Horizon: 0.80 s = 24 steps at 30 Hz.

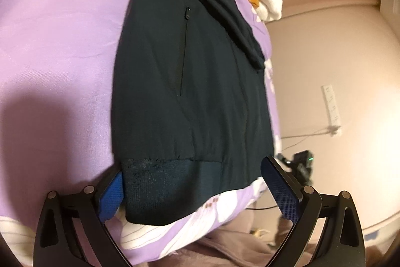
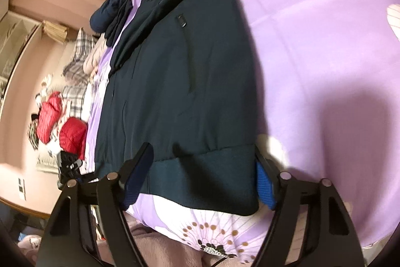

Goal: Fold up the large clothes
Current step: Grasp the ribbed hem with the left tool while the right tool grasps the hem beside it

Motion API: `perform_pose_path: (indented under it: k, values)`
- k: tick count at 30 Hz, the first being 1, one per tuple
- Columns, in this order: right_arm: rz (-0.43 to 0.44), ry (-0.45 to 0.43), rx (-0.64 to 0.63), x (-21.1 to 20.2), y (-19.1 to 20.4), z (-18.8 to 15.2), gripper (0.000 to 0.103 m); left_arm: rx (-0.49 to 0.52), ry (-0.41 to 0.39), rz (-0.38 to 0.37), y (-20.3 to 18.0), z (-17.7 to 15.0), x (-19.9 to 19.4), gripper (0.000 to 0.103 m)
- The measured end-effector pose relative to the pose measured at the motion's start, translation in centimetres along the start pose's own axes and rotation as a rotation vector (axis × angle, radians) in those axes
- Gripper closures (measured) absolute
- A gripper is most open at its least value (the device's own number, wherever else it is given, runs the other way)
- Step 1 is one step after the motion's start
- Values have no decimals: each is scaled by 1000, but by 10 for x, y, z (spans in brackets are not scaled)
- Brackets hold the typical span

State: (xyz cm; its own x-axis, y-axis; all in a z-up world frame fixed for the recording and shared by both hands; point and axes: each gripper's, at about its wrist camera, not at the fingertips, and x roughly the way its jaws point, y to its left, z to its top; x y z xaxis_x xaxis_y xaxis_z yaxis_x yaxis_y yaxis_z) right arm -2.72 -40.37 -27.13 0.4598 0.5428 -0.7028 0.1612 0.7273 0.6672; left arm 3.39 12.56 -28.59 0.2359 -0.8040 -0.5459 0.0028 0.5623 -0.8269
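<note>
The dark jacket (image 1: 190, 91) lies spread flat on the purple floral bedspread (image 1: 62, 29), its sleeves drawn in over the body, which suggests the lengthwise folds are done and the ribbed hem (image 1: 175, 187) nearest the cameras is to be carried up next. The left gripper (image 1: 197, 189) and the right gripper (image 2: 202, 179) each straddle one hem corner, jaws spread wide, one blue pad (image 1: 111, 197) tucked beneath the fabric edge and the other above it. Whether the pads actually press the cloth is hard to judge; neither grips it yet.
</note>
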Motion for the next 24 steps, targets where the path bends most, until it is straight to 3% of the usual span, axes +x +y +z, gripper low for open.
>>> perform_pose_path:
  k: [4, 10, 12, 14, 16, 21, 24]
  values:
    - [19, -13, 19, 10, 1, 10, 20, 20, -2, 3, -8, 6, 10, 4]
    - [-6, -8, -38, 21, 16, 20, 21, 39, 16, 12, -12, 4, 19, 4]
    - [-23, -12, -60, 20, 17, 16, 28, 41, 14, 19, -11, -2, 18, 4]
    - [-42, -14, -53, 17, 13, 12, 45, 36, -2, 31, -11, -6, 14, 9]
    - [-52, -19, -34, 14, 9, 8, 56, 24, -15, 58, -11, -7, 14, 21]
    - [-94, -31, -52, 14, 12, 4, 66, 5, -37, 179, -11, -4, 16, 54]
    - [-120, -29, -82, 18, 24, 4, 75, 47, -53, 262, -23, -5, 19, 57]
